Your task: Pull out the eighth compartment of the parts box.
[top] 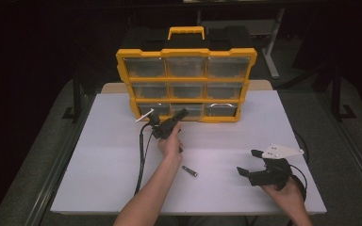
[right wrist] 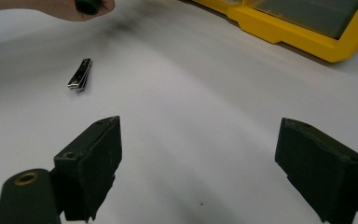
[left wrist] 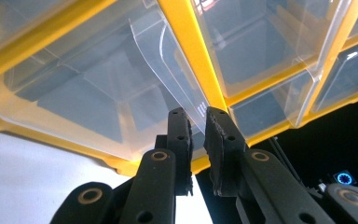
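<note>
Two grippers are in my hands at a white table [top: 99,155] in a dark room with a grey floor. At the back of the table stands a yellow drawer box [top: 186,84] with nine clear drawers and a handle on top.

My left gripper [top: 181,114] points at the bottom row of the box. Its jaws are squeezed tight on the clear tab [left wrist: 193,100] of a small drawer [left wrist: 98,93]. The thin tab stands right between my two black pads, and the drawer sits just past their tips. The yellow bar of the box runs up right above the jaws.

My right gripper [top: 249,163] rests low near my edge of the table, well away from the box. Its jaws are wide apart with just bare white table between them. A small metal nail clipper [right wrist: 79,73] lies flat on the table, ahead of these jaws and off to their left side. It is not touching them.
</note>
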